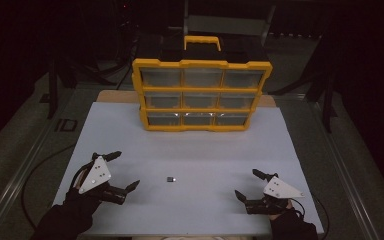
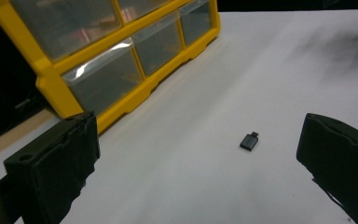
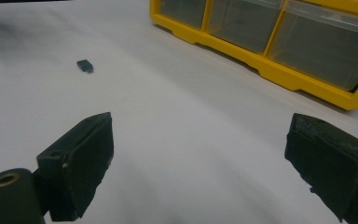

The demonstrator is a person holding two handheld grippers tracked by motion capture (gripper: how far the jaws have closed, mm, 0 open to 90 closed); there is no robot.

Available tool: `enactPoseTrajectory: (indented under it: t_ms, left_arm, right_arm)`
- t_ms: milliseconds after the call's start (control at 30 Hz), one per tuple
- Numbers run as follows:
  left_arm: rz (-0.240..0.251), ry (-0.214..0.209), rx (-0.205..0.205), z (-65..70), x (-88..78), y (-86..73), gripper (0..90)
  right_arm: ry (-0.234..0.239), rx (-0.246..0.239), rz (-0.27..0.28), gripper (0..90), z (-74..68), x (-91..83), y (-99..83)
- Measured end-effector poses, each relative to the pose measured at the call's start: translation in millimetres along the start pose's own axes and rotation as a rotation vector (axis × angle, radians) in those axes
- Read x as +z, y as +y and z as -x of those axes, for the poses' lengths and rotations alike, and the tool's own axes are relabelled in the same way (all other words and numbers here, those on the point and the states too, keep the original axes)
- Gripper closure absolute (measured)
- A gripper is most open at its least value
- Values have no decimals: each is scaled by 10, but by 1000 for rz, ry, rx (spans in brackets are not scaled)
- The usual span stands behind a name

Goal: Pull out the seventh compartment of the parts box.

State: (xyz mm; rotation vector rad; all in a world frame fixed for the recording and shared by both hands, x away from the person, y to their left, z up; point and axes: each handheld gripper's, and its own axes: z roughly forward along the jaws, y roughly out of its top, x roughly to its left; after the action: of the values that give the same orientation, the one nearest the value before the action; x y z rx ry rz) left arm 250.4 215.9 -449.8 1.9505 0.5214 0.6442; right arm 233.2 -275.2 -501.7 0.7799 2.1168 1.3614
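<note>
A small dark grey adapter [image 1: 171, 179] lies flat on the white table top [image 1: 190, 150], between my two grippers. A yellow organiser [image 1: 201, 95] with clear drawers in three rows stands at the back, all drawers pushed in. My left gripper [image 1: 126, 170] rests at the front left, open, its jaws wide apart and empty. From the left gripper view the adapter [image 2: 249, 141] lies ahead, nearer the right jaw. My right gripper [image 1: 249, 184] sits at the front right, open and empty. In the right gripper view the adapter [image 3: 85, 65] is far off at the upper left.
The organiser [image 2: 121, 60] has a yellow carry handle [image 1: 202, 42] on top. White table surface [image 3: 182, 126] stretches between the organiser [image 3: 279, 42] and the grippers. Beyond the table edges the surroundings are dark, with metal frame rails at left and right.
</note>
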Motion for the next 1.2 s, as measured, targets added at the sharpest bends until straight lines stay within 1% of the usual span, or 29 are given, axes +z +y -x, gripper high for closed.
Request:
enactPoseTrajectory:
  t_ms: [133,367,533,667,767,800,833,900,933,1000,1200]
  left_arm:
    - [7,-3,26,-25,14,100,0]
    - [4,-10,79,-73,53,275,0]
    - [12,-16,111,-98,109,405,0]
    - [0,-23,133,-122,177,495,0]
    - [5,-18,151,-127,230,542,0]
    - [5,-18,151,-127,230,542,0]
    - [-2,-24,157,-126,268,569,0]
    - [-13,-14,174,-115,305,594,0]
    - [-16,-12,176,-109,326,607,0]
    - [-19,-29,187,-102,363,628,0]
    - [-42,-41,226,-67,509,674,0]
  right_arm:
    - [1,-4,-1,80,-3,1,1]
    - [2,-3,-3,80,-5,4,0]
    - [5,-5,-6,81,-11,6,2]
    - [7,-7,-4,80,-11,5,2]
    - [9,-7,-7,80,-13,5,1]
    - [9,-7,-7,80,-13,5,1]
    - [10,-7,-7,80,-14,6,1]
    - [11,-7,-7,80,-15,6,3]
    - [11,-7,-7,80,-16,6,2]
    - [13,-4,-6,81,-17,6,3]
    - [13,-3,-7,81,-22,11,3]
